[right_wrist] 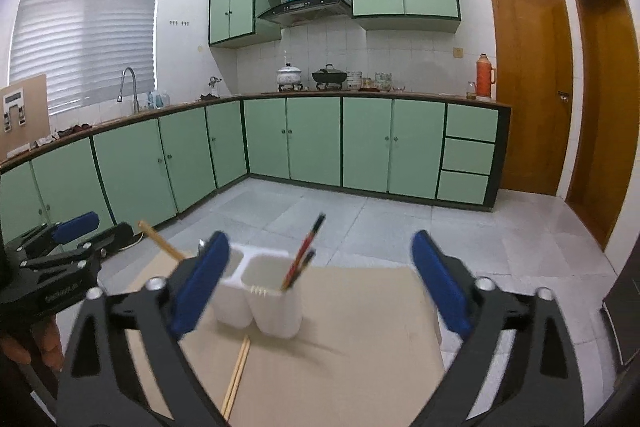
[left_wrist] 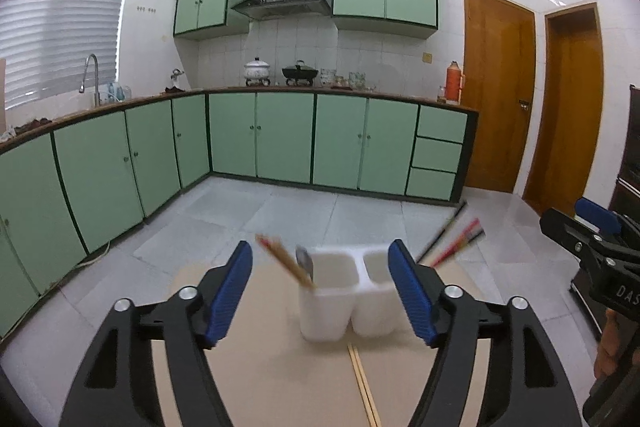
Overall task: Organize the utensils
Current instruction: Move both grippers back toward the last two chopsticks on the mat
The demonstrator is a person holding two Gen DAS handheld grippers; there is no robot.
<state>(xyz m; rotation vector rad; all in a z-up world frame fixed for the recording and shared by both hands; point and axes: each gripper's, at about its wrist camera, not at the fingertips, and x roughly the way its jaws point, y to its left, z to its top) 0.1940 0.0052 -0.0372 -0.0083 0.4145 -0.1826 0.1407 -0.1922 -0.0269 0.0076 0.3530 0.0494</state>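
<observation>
Presently both grippers, left (left_wrist: pixel 320 291) and right (right_wrist: pixel 320 283), are held wide and empty. Chopsticks (right_wrist: pixel 302 259) and a spoon (left_wrist: pixel 305 261) are stood in the holder (left_wrist: pixel 348 303), sorted by compartment; one pair (left_wrist: pixel 362 383) is left flat on the board (right_wrist: pixel 360 347), presumably for collection.

holder (right_wrist: pixel 260 303): 1 | table chopsticks (right_wrist: pixel 237 375): 2 | spoon (left_wrist: pixel 305 261): 1 | tools: 2

White two-compartment holder (right_wrist: pixel 260 307) upright; wooden chopsticks (left_wrist: pixel 286 261), spoon (left_wrist: pixel 305 261) left; dark chopsticks (right_wrist: pixel 304 253) right; pair (right_wrist: pixel 237 373) flat.
</observation>
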